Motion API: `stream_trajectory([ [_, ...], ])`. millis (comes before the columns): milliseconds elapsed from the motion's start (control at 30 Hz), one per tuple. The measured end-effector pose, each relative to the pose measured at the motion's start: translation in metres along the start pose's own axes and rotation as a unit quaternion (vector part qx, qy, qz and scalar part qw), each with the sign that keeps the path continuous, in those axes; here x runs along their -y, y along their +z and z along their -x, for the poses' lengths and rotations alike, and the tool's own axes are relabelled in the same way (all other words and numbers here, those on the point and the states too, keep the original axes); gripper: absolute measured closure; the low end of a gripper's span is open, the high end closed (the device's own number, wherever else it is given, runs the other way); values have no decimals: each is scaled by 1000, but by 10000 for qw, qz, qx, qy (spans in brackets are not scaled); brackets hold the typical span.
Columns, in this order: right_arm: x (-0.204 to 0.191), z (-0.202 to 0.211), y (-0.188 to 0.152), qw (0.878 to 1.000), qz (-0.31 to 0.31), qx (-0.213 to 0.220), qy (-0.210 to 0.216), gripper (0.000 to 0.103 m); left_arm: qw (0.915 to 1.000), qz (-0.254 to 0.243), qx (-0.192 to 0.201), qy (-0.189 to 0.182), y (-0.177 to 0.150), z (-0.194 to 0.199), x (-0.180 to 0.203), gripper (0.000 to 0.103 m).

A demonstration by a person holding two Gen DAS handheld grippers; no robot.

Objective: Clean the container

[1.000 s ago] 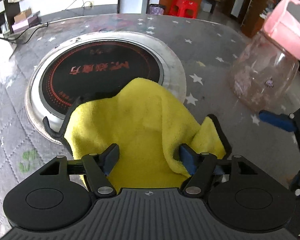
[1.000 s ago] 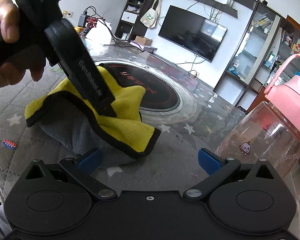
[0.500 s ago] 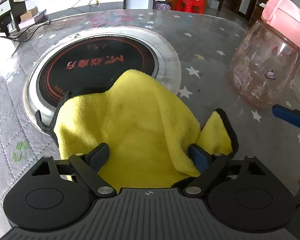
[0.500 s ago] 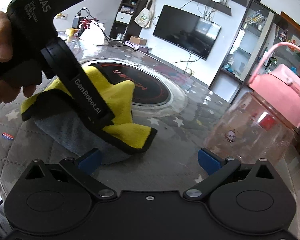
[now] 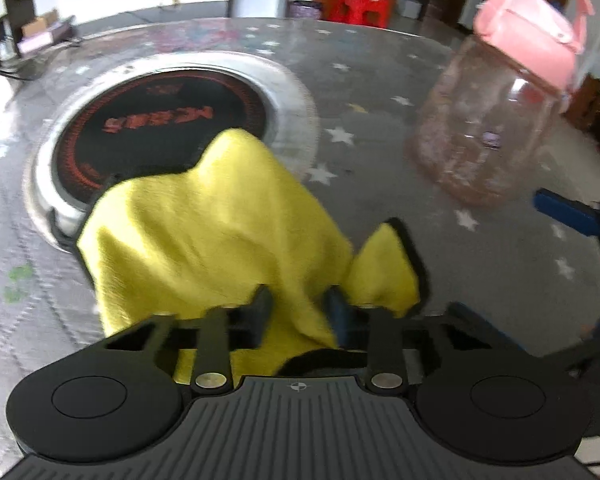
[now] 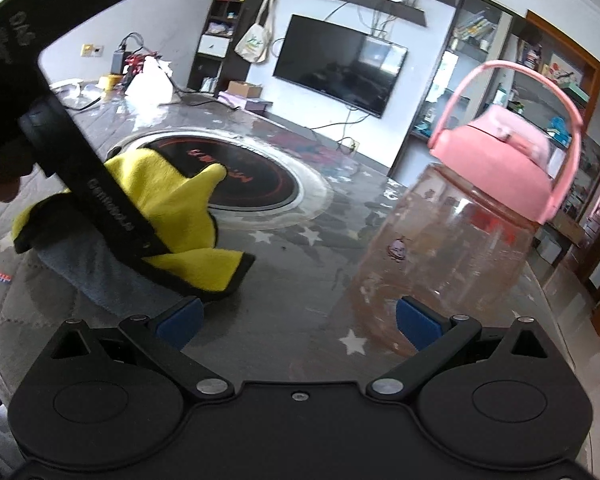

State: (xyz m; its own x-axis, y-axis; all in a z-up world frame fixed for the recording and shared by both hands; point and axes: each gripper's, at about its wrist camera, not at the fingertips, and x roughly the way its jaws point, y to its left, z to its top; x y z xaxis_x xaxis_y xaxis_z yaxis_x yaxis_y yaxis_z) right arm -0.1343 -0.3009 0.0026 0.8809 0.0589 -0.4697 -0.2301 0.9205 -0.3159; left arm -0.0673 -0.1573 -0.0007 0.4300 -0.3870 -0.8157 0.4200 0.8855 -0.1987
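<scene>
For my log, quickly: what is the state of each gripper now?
Left gripper: closed on the yellow cloth.
Right gripper: open, holding nothing, beside the pink-lidded jar.

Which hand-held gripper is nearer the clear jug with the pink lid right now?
Right. The right hand-held gripper is open just short of the clear jug with the pink lid, its right finger beside the base. The left hand-held gripper is off to the jug's left, shut on the yellow microfibre cloth.

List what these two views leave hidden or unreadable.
- Left tongs fingertips: buried in the yellow cloth, left wrist view.
- Cooktop lettering: motion-blurred, left wrist view.
- Jug contents: cloudy wall, either view.
- Cloth's near edge: behind the left tongs' body, right wrist view.
- Right tongs: open, empty.
</scene>
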Motion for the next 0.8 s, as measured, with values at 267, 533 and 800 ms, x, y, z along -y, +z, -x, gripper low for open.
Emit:
stream_trajectory([
  [267, 10, 7, -3, 9994, -353, 31, -65, 0, 9969, -423, 385, -548, -9, 18, 8, 98],
  [533, 24, 9, -3, 9978, -611, 93, -251, 0, 9864, -997, 1147, -626, 3, 45, 27, 98],
  [800, 31, 8, -5, 9966, -699, 82, -433, 0, 9676, -957, 2154, -907, 17, 80, 26, 98],
])
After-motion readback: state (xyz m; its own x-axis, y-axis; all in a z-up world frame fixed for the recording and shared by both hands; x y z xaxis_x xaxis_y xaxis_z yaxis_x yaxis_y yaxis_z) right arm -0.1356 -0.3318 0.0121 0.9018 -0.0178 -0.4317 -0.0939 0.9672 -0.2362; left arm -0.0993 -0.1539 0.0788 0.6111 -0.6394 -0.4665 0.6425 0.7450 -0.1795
